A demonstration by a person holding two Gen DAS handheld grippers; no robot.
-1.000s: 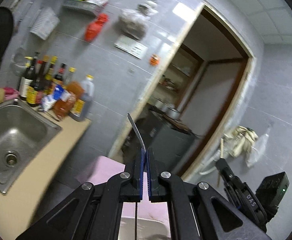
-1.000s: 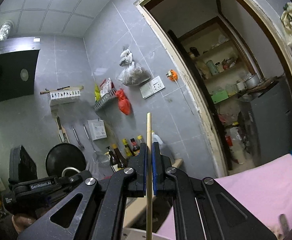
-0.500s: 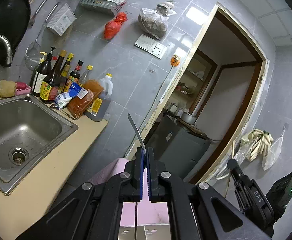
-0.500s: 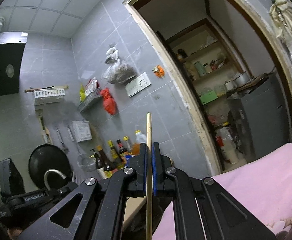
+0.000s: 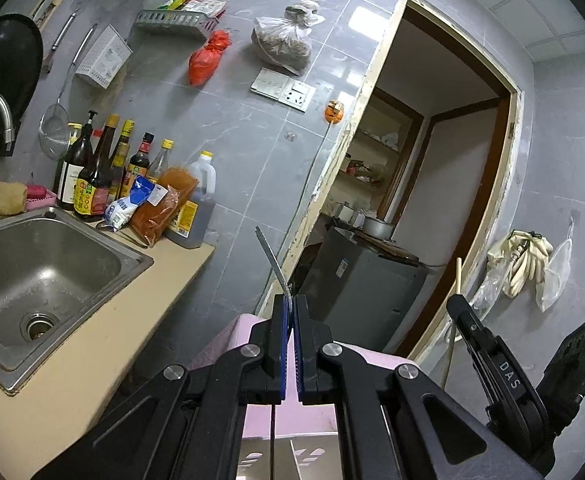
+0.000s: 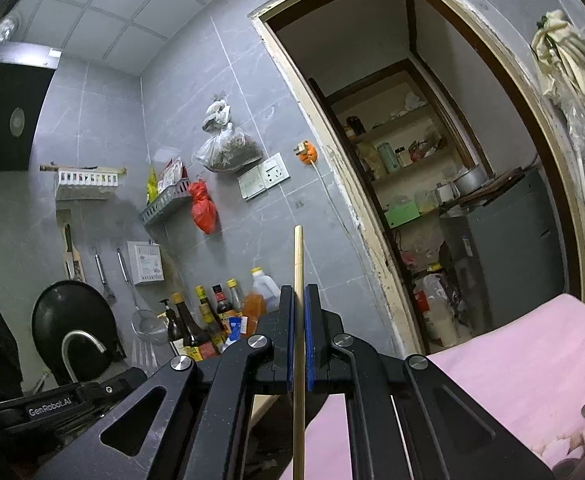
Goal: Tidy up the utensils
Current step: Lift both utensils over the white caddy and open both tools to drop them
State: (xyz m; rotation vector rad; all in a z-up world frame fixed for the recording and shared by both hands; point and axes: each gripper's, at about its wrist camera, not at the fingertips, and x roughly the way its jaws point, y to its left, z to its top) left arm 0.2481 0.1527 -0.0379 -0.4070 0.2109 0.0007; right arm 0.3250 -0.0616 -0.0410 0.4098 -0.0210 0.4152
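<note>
Metal utensil in left gripper, chopstick in right gripper

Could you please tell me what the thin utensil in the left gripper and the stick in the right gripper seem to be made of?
Flat utensil handle in the left gripper: probably stainless steel, since it is thin, grey and slightly glossy.
Stick in the right gripper: likely bamboo or wood, since it is pale tan, matte and uniformly slim, like a chopstick.
</note>
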